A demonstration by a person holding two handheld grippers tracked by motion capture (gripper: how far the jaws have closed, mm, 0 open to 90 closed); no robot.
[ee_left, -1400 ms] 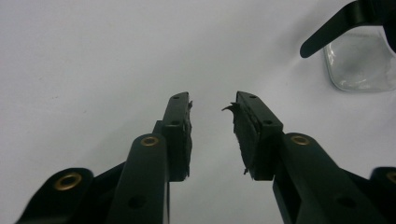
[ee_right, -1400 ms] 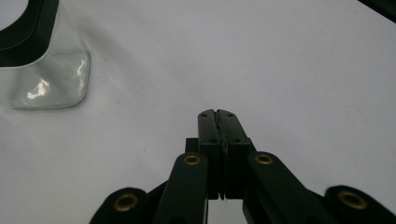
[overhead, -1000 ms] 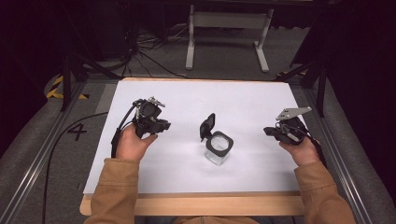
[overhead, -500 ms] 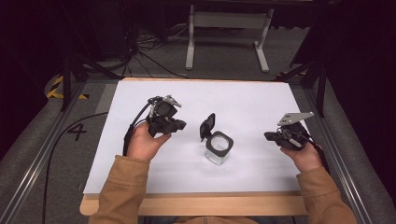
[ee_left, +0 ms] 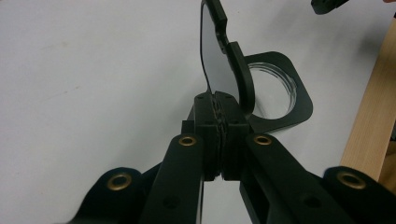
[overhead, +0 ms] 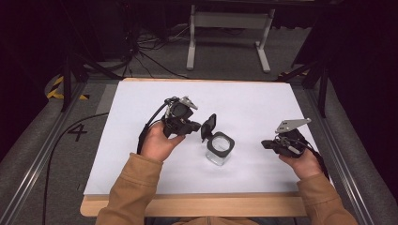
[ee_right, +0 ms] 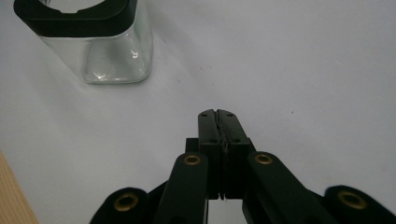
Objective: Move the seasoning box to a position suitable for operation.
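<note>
A clear glass jar [overhead: 218,151] with a black square collar stands mid-table, its hinged black lid [overhead: 209,125] upright and open. My left gripper [overhead: 197,126] reaches in from the left at lid height. In the left gripper view its jaws [ee_left: 217,95] have just been closing and now pinch the lower edge of the lid [ee_left: 219,56], which rises edge-on from between the tips, with the jar's collar [ee_left: 292,95] behind. My right gripper [overhead: 265,144] hovers right of the jar, shut on nothing [ee_right: 218,112]. The jar [ee_right: 112,56] sits well ahead of it, to its left.
A white sheet [overhead: 263,103] covers the table, with a wooden strip [overhead: 197,206] along the near edge. Grey carpet, cables and a metal stand [overhead: 230,28] lie beyond the far edge. Metal rails run along both sides.
My left hand has moved right from open table to the jar's lid, and its jaws have closed onto the lid's edge. The right hand has stayed about where it was.
</note>
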